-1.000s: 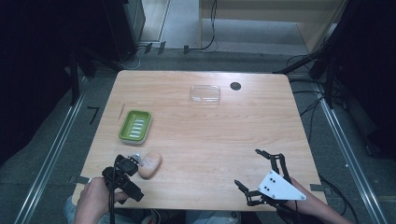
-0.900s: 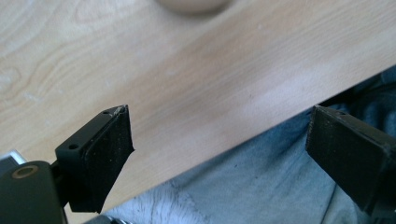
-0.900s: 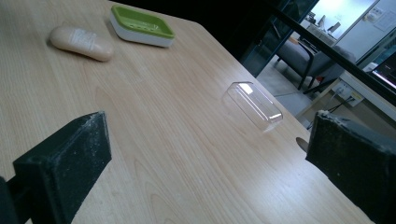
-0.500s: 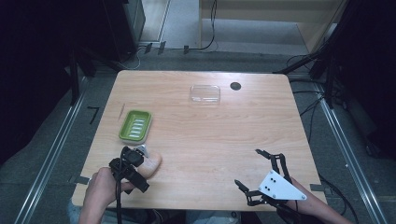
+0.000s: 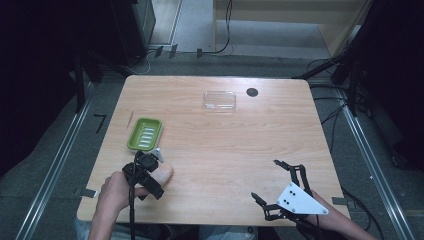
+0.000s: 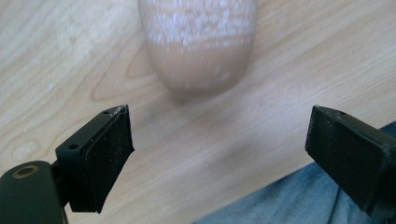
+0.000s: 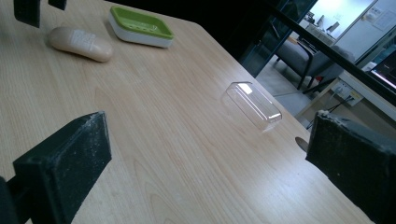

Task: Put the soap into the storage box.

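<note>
A tan soap bar (image 5: 164, 173) lies near the table's front left, just behind a green soap dish (image 5: 145, 133) as seen from the person. My left gripper (image 5: 145, 169) hovers over the bar's near end, held by a hand (image 5: 114, 192). In the left gripper view the jaws stand wide open, the gripper (image 6: 219, 133) just short of the soap bar (image 6: 198, 42) and touching nothing. My right gripper (image 5: 265, 179) rests open at the front right, its grey plate on top. The right gripper view (image 7: 205, 135) shows the soap bar (image 7: 79, 43) and the dish (image 7: 140, 25) far off.
A clear plastic lid (image 5: 220, 100) lies at the table's back middle, next to a round dark hole (image 5: 252, 92). The lid (image 7: 252, 105) lies beyond the right jaws. The table's front edge and blue trousers (image 6: 299, 200) sit just under the left jaws.
The left gripper and hand have moved forward from the table's front edge to over the soap bar. The right gripper has stayed put.
</note>
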### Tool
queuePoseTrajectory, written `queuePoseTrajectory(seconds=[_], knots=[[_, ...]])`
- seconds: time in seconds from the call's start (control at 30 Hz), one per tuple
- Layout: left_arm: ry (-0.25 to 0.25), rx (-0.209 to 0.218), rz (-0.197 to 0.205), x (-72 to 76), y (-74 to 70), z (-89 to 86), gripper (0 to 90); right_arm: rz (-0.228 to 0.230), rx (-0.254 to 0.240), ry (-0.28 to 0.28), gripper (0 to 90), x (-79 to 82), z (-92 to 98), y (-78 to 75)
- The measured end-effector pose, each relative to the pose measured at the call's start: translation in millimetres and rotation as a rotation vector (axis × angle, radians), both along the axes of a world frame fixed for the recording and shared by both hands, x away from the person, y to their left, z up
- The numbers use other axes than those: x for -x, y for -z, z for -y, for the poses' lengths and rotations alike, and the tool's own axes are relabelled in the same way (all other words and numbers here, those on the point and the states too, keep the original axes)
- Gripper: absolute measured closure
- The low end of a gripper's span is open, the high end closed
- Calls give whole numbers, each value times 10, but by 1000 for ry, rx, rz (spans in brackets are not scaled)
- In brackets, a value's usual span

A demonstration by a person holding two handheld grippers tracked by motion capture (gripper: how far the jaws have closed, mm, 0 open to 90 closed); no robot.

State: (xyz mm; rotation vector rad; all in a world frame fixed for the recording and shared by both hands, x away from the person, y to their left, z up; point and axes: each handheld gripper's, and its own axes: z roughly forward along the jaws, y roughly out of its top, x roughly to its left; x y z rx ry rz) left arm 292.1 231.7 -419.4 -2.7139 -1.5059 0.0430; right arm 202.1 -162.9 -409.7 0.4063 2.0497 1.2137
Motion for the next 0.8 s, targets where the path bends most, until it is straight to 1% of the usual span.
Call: queuePoseTrajectory(seconds=[0.03, 0.07, 0.1, 0.2, 0.23, 0.3, 0.33, 0.43, 0.53, 0.6, 0.67, 0.8], knots=[[2, 3, -4, -41, 7, 20, 78, 1, 1, 0, 0, 0, -2, 1], [2, 3, -4, -41, 7, 20, 78, 1, 0, -1, 0, 0, 0, 1], [6, 4, -11, -86, 18, 41, 78, 0, 1, -1, 0, -1, 2, 0], [7, -3, -4, -123, 35, 70, 66, 0, 1, 0, 0, -2, 4, 1], [8, 2, -9, -164, 51, 88, 66, 0, 1, 0, 0, -2, 5, 1], [5, 2, -8, -181, 61, 98, 66, 2, -6, 0, 0, -2, 6, 2], [7, 6, -7, -213, 82, 112, 66, 2, -5, -1, 0, -3, 6, 1], [8, 9, -11, -233, 97, 125, 67, 1, -2, -2, 0, -2, 4, 0], [0, 28, -13, -269, 137, 122, 67, -1, 1, -3, 0, -3, 3, 1], [-2, 32, -11, -276, 143, 120, 67, -1, 0, -3, 0, -4, 3, 1], [-8, 37, -9, -317, 170, 119, 67, -1, 1, -3, 0, -3, 1, 1], [-10, 42, -13, -348, 203, 122, 67, -3, 1, -3, 0, -3, 0, 1]])
